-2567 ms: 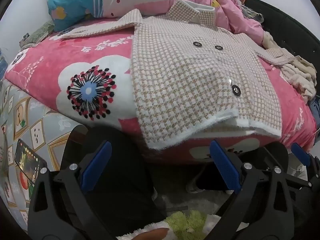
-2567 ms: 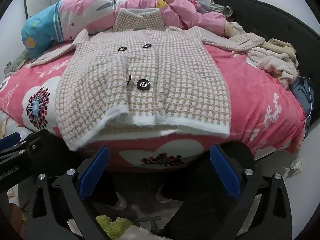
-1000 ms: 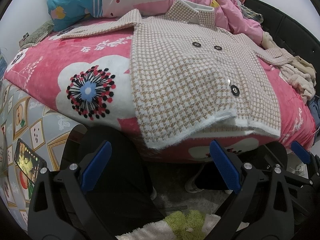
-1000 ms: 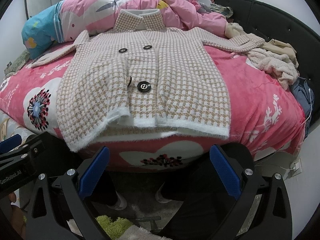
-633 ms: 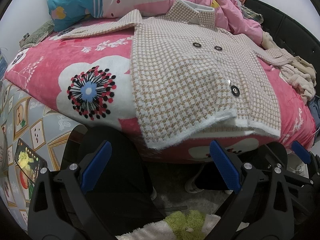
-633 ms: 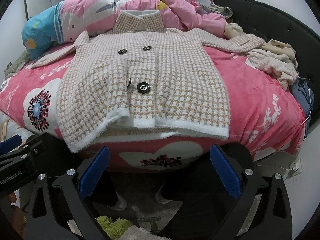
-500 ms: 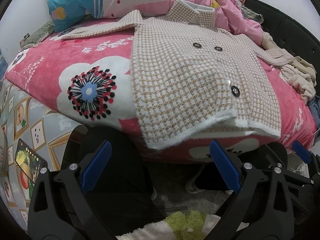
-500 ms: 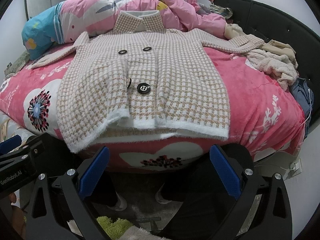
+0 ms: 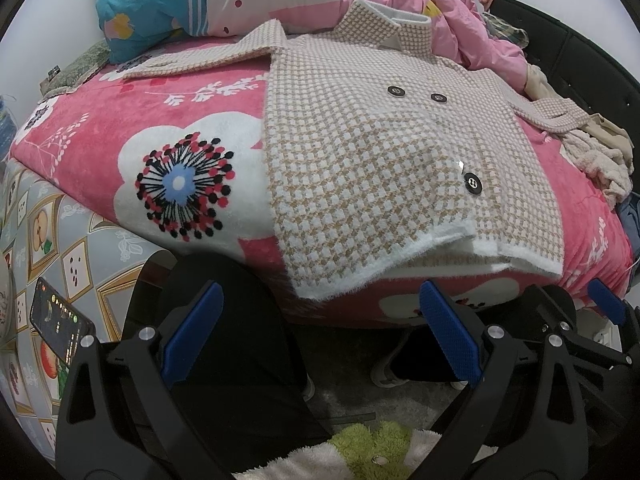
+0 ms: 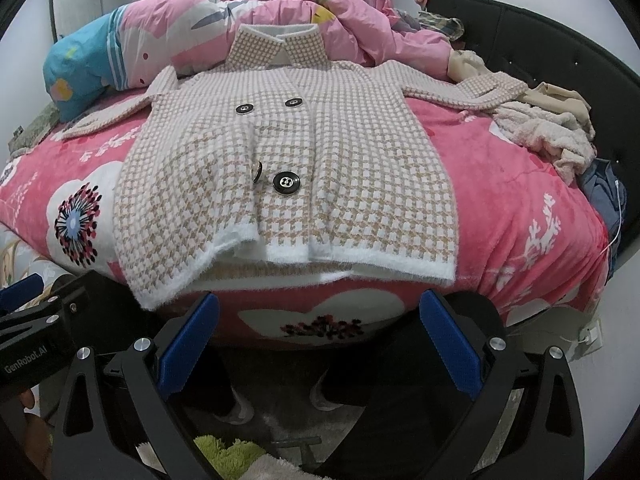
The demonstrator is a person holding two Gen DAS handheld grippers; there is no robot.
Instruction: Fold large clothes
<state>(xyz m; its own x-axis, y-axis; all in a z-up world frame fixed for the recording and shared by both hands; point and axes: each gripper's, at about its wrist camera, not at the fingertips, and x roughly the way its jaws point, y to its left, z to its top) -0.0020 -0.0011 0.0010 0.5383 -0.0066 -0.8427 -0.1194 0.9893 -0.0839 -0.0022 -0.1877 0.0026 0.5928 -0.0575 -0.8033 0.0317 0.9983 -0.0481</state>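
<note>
Right wrist view: checked coat (image 10: pixel 288 168) lies flat and buttoned on the pink bed blanket (image 10: pixel 516 208), hem at the near edge.
Right hand-held gripper (image 10: pixel 318 344): spread wide, empty, below the hem.
Left hand-held gripper (image 9: pixel 318 340): spread wide, empty, off the bed.

We note black gripper frames, the left gripper (image 9: pixel 318 334) and right gripper (image 10: pixel 318 334) alike: blue ribbed pads (image 9: pixel 448 334), silver screws, white "GenRobot.AI" lettering; person in black trousers (image 9: pixel 236 344).
</note>
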